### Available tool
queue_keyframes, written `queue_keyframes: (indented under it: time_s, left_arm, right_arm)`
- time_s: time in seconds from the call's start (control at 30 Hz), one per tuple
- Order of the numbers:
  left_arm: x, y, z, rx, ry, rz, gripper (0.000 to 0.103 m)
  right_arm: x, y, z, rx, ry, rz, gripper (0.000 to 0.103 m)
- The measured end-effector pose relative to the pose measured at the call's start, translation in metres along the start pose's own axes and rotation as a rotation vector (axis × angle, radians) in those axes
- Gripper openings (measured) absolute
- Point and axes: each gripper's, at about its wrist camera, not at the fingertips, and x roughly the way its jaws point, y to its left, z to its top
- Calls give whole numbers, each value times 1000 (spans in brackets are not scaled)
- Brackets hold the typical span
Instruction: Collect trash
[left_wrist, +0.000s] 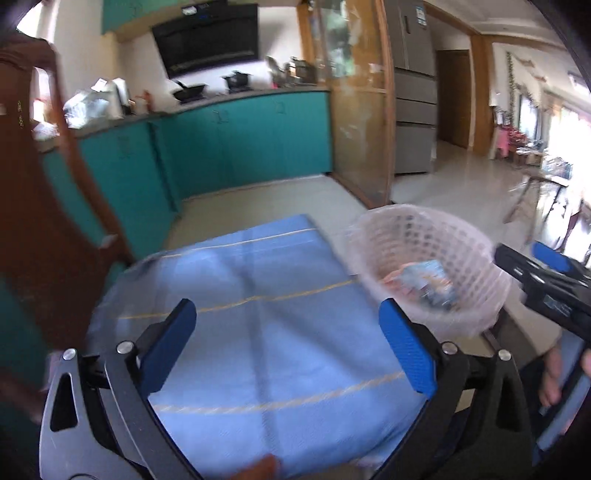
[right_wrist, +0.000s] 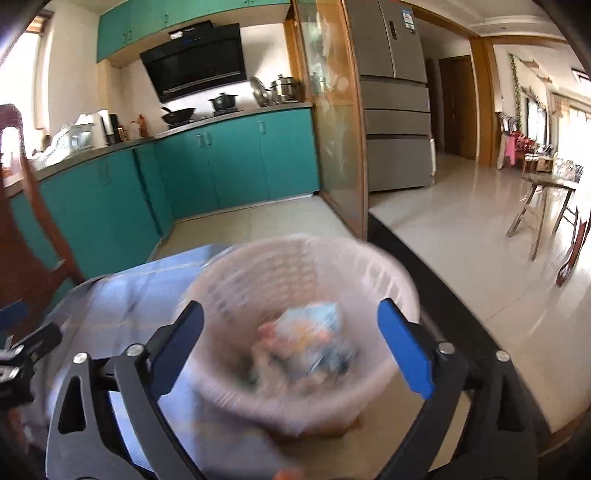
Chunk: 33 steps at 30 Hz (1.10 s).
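From the left wrist view, the left gripper (left_wrist: 286, 343) hangs with its blue pads spread wide and nothing between them, over a blue cloth (left_wrist: 258, 314) that covers the table top. The cloth's far edge drops off toward bare floor in front of the teal cabinets (left_wrist: 221, 147). At the cloth's right edge stands a pale lattice basket (left_wrist: 424, 266) lined with thin plastic, crumpled trash (left_wrist: 428, 284) lying inside. The right gripper (left_wrist: 546, 280) shows at the far right, beside the basket. A brown chair back (left_wrist: 48, 221) crowds the left side. From the right wrist view, the right gripper (right_wrist: 291, 354) stands with jaws apart and empty, the basket (right_wrist: 369, 266) just beyond them, blurred, with the trash (right_wrist: 314, 339) in its bottom. To the right lies open pale floor (right_wrist: 461, 240), with a wooden stool (right_wrist: 539, 206) further off.
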Motion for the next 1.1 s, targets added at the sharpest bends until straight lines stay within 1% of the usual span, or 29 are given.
queue_keyframes:
  time_s: [0.1,0.17,0.33,0.47,0.6,0.7,0.97,1.1]
  left_arm:
    - [-36,19,-14,0,-26,66,99]
    - [-62,30,-22,-18,-56,100,99]
    - [-110,45,-36,-56,-109,143,100]
    - [-137,50,-41,-57,-147,149,100]
    - [-154,54,-41,-83,-182,120,100]
    - [-162,54,-42,-86,-201,115,100]
    - [-164,57,-43,-100,-208,109,100]
    - [-164,56,-43,-94,-209,114,100]
  right_arm:
    - [-34,26,-14,-63,-17,-20,99]
    - [-59,43,-16,-121,-51,-49,99]
    - [-101,69,-10,-200,-125,-57,99]
    - [-120,78,-8,-216,-168,-60,99]
    - [-136,82,-11,-219,-199,-67,99]
    - [-145,86,-14,-233,-220,-85,99]
    - [-158,90,-16,-250,-252,-100,99]
    - [-158,88,-16,-244,-254,-107,100]
